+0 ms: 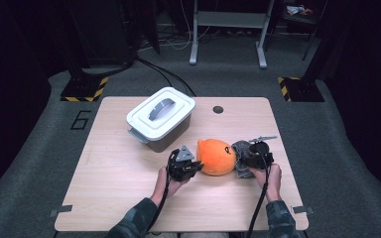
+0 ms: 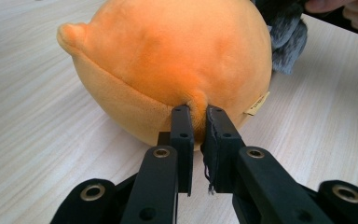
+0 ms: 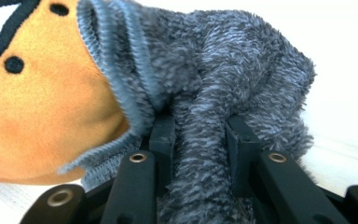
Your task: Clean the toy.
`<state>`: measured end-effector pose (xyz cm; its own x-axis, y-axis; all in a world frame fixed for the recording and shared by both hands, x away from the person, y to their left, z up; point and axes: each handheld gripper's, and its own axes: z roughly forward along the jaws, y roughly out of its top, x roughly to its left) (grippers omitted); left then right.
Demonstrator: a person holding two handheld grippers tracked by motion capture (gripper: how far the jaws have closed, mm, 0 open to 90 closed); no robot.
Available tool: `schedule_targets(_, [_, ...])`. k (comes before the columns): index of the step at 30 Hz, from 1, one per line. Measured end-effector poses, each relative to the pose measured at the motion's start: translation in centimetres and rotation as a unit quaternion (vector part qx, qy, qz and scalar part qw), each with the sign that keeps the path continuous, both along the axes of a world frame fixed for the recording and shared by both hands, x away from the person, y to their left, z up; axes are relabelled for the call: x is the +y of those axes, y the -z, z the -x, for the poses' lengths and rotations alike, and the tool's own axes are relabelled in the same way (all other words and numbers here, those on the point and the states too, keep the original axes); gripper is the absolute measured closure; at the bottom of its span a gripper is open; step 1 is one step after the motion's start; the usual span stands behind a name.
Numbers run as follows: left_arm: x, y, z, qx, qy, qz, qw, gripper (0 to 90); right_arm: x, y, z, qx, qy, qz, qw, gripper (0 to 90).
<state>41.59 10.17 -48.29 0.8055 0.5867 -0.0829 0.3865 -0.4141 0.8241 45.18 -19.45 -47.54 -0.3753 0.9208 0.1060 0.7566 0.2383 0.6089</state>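
Lying near the middle of the wooden table (image 1: 129, 198), right of a lidded white storage box (image 1: 161, 118): one orange plush toy (image 1: 217, 156), round, with embroidered black face markings. The high view gives it small and dim, its grey fuzzy cloth (image 1: 240, 158) part-hidden under the right gripper (image 1: 256, 154) and hand. The left gripper (image 1: 183, 166) pinches a small fold of orange plush, jaws nearly together; the left gripper view shows that pinch, a pointed nub and a sewn tag, which the high view cannot resolve. The right gripper clamps a thick roll of the grey cloth; the right gripper view shows its ribbed hem against the face markings, the cloth's far end cut off. Whether the cloth is sewn to the toy cannot be told.
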Motion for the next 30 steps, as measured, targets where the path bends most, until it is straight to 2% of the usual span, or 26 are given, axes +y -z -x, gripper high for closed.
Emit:
schedule_targets(1, [0.1,0.0,0.0,0.0,0.001,-0.002,1.0,82.3,0.0,-0.3,0.1,-0.004,0.003,0.003,1.0,68.7])
schedule_targets(3, [0.1,0.0,-0.1,-0.001,-0.003,0.0,1.0,82.1,-0.2,-1.7,0.6,-0.036,0.006,0.012,0.9992,68.9])
schedule_targets(6, [0.2,0.0,-0.1,-0.001,-0.003,0.0,1.0,82.0,0.2,-4.2,1.6,-0.076,0.0,0.003,0.9971,68.9])
schedule_targets(9, [0.2,0.0,-0.2,-0.001,-0.003,-0.001,1.0,81.7,1.3,-5.9,2.2,-0.098,-0.032,-0.011,0.9946,68.9])
schedule_targets(11, [0.3,0.0,-0.2,0.001,0.0,0.001,1.0,81.2,2.2,-6.0,2.2,-0.089,-0.049,-0.015,0.9947,69.0])
schedule_targets(13, [0.2,0.0,-0.2,-0.003,-0.003,0.001,1.0,80.4,3.2,-5.5,1.8,-0.078,-0.061,-0.005,0.9951,69.0])
schedule_targets(15, [0.3,0.1,-0.3,-0.003,-0.001,-0.003,1.0,79.1,3.8,-4.8,1.5,-0.073,-0.058,0.003,0.9956,69.2])
schedule_targets(17, [0.4,0.0,-0.4,-0.006,-0.001,-0.004,1.0,75.3,4.1,-4.5,1.3,-0.072,-0.052,0.0,0.9961,69.4])
schedule_targets(19, [0.5,0.0,-0.3,-0.005,-0.001,-0.002,1.0,69.8,4.1,-4.5,1.2,-0.071,-0.046,-0.002,0.9964,69.5])
schedule_targets(20, [0.5,0.0,-0.2,-0.007,-0.003,-0.004,1.0,62.8,4.2,-4.5,1.1,-0.071,-0.049,0.003,0.9963,69.5])
schedule_targets(23, [0.5,0.1,0.0,-0.01,-0.009,-0.008,0.9999,54.7,4.3,-4.6,1.0,-0.072,-0.045,0.005,0.9964,69.5])
schedule_targets(25, [0.4,0.2,0.1,-0.017,-0.009,-0.022,0.9996,50.9,4.5,-4.6,1.0,-0.071,-0.041,0.006,0.9966,69.5])
schedule_targets(26, [0.3,0.3,0.2,-0.013,-0.011,-0.019,0.9997,48.9,4.4,-4.6,0.9,-0.073,-0.045,0.008,0.9963,69.5])
schedule_targets(27, [0.2,0.4,0.2,-0.016,-0.014,-0.028,0.9994,47.2,4.4,-4.6,0.9,-0.068,-0.041,0.005,0.9968,69.5])
schedule_targets(30, [-0.2,0.8,0.3,-0.018,-0.018,-0.036,0.999,43.3,4.2,-4.6,0.8,-0.067,-0.039,0.002,0.997,69.4])
